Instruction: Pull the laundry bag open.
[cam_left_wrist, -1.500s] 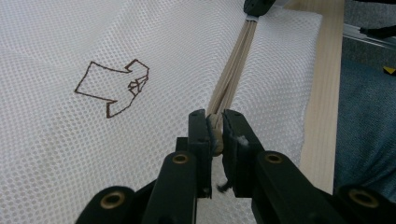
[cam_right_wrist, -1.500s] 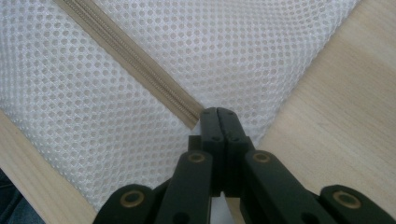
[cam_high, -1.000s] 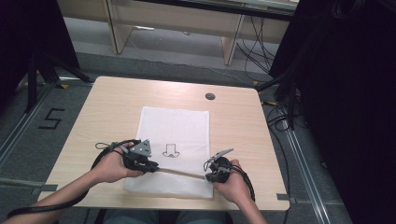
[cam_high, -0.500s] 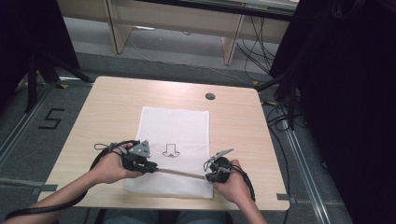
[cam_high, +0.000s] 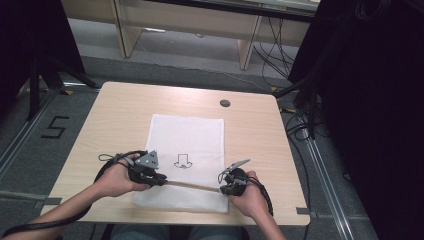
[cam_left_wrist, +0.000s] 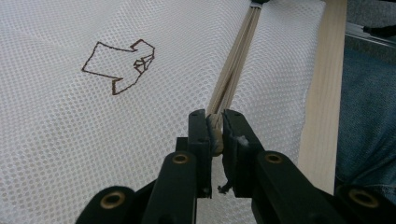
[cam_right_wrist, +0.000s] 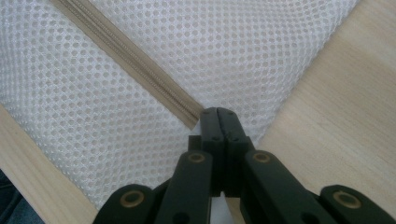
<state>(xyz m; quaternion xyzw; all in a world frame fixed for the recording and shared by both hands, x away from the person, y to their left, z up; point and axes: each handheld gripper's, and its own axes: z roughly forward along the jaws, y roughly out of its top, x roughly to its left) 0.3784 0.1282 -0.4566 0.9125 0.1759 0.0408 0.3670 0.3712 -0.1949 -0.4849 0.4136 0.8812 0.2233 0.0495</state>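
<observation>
From above, I see my left claw (cam_high: 161, 179) and right claw (cam_high: 223, 184) at each end of a tan zipper (cam_high: 192, 185) on the white mesh bag (cam_high: 187, 137), on the bench (cam_high: 115, 110). Left claw's camera: it pinches the zipper pull (cam_left_wrist: 215, 133). Right claw's camera: it is pressed together on the bag's mesh just past the zipper's end.

Dark "5" (cam_high: 54, 128) marked on the floor left of the table, outlined arrow sign (cam_high: 183, 161) on white mesh bag (cam_high: 187, 135), seemingly hand-drawn
</observation>
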